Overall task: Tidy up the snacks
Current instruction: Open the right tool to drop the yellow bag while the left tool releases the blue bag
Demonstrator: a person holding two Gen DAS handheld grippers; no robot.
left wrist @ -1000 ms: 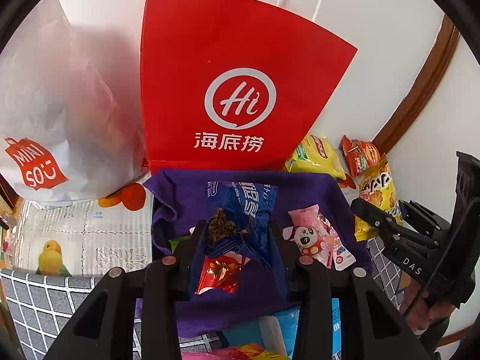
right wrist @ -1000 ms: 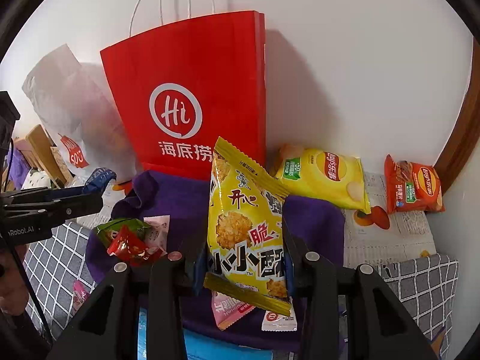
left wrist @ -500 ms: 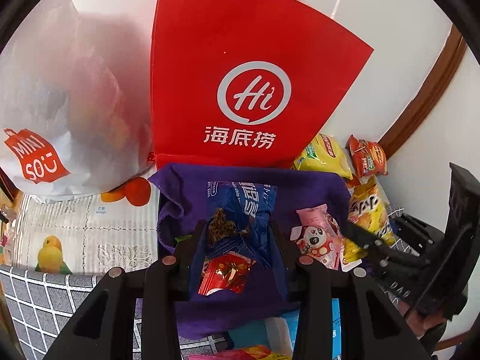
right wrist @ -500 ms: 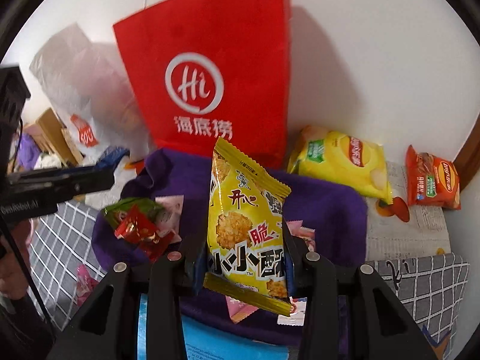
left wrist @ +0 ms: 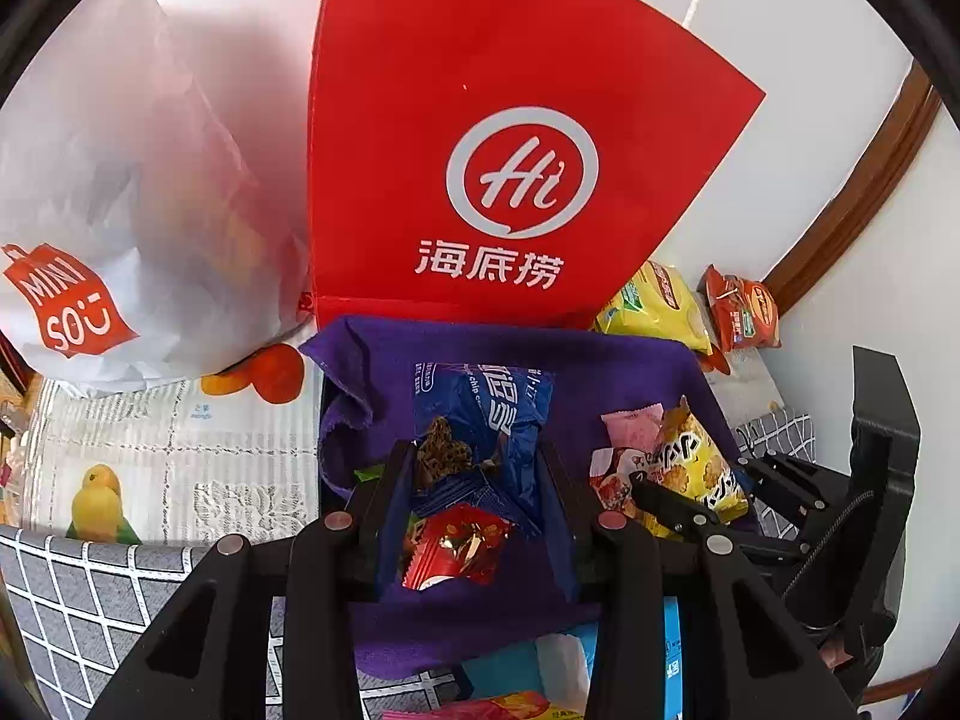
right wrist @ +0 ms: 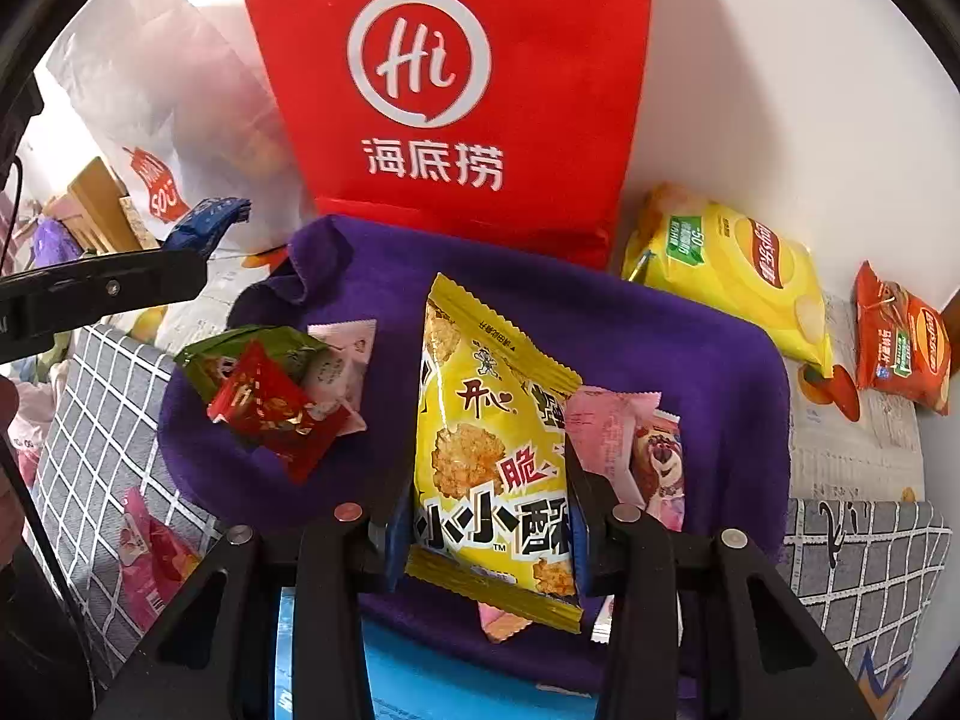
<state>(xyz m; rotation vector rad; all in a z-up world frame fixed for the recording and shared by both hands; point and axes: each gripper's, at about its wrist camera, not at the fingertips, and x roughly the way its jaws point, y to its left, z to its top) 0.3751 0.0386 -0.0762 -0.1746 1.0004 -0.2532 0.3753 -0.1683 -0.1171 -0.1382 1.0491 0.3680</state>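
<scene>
Right wrist view has the right gripper (right wrist: 489,516) closed on a yellow rice-cracker packet (right wrist: 495,450), its jaws pinching the packet's lower half from both sides so the long axis stands upright and leans a little away from the camera, over the middle of the purple cloth (right wrist: 690,348). That cloth covers the middle of the bench, and the red paper bag (right wrist: 450,90) stands upright at the cloth's far edge, straight ahead of the packet, with its mouth out of the picture above. I judge this to be the relation that counts: if the bag is where the snack belongs, the packet lies below and in front of the opening and would have to rise and go forward, top edge first. Left wrist view shows the left gripper (left wrist: 474,480) likewise shut, jaws narrow around a crumpled blue cookie wrapper (left wrist: 486,420), held above the near-left part of the cloth; a red candy packet (left wrist: 456,546) lies on the cloth beneath it, not gripped. Both hands are loaded and about equally near the bag, the left toward its left side, the right toward its centre. Loose on the cloth sit a green packet (right wrist: 240,351) and a pink panda-print sachet (right wrist: 654,456), the latter just beside the right jaw. A yellow crisp bag (right wrist: 738,264) and a small red crisp bag (right wrist: 900,342) lie off the cloth near the bench's far right corner, and a white plastic bag (left wrist: 120,198) slumps at the far left.
</scene>
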